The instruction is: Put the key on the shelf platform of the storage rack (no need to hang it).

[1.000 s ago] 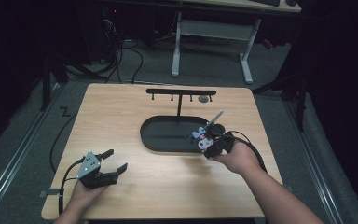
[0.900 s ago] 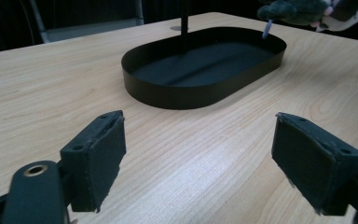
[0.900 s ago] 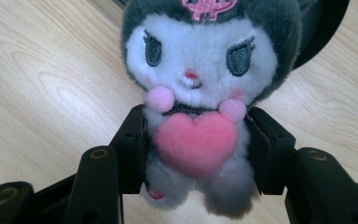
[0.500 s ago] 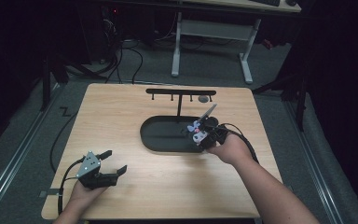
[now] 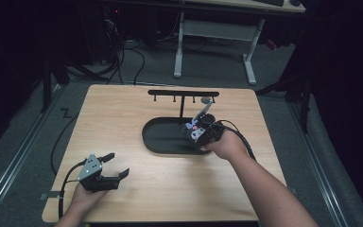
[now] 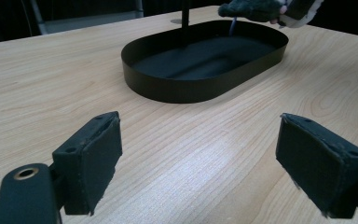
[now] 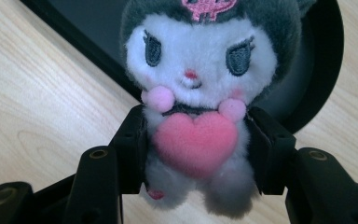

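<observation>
A small plush toy (image 7: 198, 93) with a white face, dark grey hood and a pink heart on its chest is squeezed at the body between the jaws of my right gripper (image 7: 198, 154). In the high view the right gripper (image 5: 199, 133) holds the plush toy (image 5: 192, 126) over the right end of a black oval tray (image 5: 163, 138). The tray (image 6: 177, 88) lies ahead in the left gripper view, with a thin black post rising from it. My left gripper (image 5: 114, 165) rests low at the table's front left, jaws wide apart around bare wood (image 6: 198, 154).
A black hanger rack (image 5: 183, 93) with small pegs stands on a post at the tray's back edge. The wooden table (image 5: 123, 113) ends close behind the rack. Cables trail from both grippers. A white desk frame (image 5: 212, 42) stands beyond on the floor.
My right gripper has carried the plush toy leftward and a little farther back, from beside the tray's right end to over it. The left gripper has stayed put.
</observation>
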`<action>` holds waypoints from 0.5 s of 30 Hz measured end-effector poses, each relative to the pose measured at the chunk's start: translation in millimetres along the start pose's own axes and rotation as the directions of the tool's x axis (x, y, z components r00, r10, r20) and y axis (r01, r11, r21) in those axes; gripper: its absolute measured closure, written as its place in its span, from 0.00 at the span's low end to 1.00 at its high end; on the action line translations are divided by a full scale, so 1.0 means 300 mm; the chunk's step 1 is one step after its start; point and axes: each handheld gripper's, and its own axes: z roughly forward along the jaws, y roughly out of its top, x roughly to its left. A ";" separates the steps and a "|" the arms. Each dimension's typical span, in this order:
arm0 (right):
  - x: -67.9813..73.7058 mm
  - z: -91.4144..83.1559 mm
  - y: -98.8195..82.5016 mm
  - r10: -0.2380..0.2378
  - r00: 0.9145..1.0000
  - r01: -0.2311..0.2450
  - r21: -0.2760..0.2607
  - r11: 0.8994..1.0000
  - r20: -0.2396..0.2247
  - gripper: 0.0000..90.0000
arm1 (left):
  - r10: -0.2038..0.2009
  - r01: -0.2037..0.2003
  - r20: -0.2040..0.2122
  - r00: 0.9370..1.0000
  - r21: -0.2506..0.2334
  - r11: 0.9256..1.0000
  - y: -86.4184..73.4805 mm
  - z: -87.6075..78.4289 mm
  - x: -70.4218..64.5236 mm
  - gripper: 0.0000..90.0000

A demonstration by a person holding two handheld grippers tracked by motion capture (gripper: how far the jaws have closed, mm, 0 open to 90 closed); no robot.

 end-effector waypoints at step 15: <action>0.021 0.051 0.089 -0.007 1.000 0.007 0.019 1.000 0.001 0.53 | 0.007 -0.007 0.016 1.000 0.007 1.000 0.000 0.003 -0.002 0.17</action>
